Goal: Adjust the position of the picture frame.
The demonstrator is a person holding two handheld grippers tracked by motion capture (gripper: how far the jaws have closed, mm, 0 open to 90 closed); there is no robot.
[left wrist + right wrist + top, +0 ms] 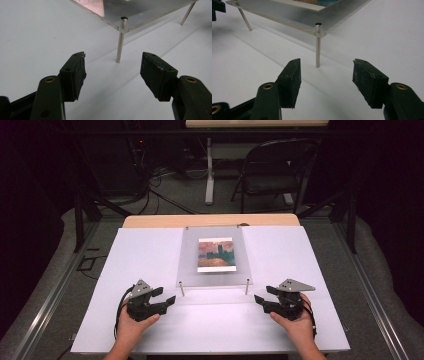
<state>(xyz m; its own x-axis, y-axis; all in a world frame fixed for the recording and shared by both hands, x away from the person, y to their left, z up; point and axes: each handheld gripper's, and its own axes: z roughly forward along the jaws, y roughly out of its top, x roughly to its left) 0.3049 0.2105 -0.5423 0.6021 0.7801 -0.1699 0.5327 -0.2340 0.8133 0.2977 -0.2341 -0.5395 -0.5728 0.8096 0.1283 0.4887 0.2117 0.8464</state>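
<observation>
A: High view first. What's on the white board (150, 250)?

B: Clear acrylic frame (190, 255) w/ a small landscape print (215, 254) in it, sitting mid-board on thin metal legs. Wooden table edge (150, 221) shows behind the board, folding chair (272, 170) further back on the floor.

A: Grippers?

B: Left gripper (167, 296) is near the frame's front left corner, right gripper (262, 299) near the front right. Both apart from the frame, one hand (132, 325) under each, tips pointing inward toward the legs.

A: Jaws?

B: Both spread wide, nothing between the pads. Left gripper view: left gripper (112, 72) has the front left leg (120, 42) straight ahead in the gap line, not touching. Leg runs up through the frame corner (125, 23), board bare underneath.

A: Right side the same?

B: Pretty much. Right gripper view: right gripper (325, 80) is wide apart too, front right leg (318, 47) just beyond the tips, clear of both pads. Far leg (244, 17) visible at upper left, print edge at top.
</observation>
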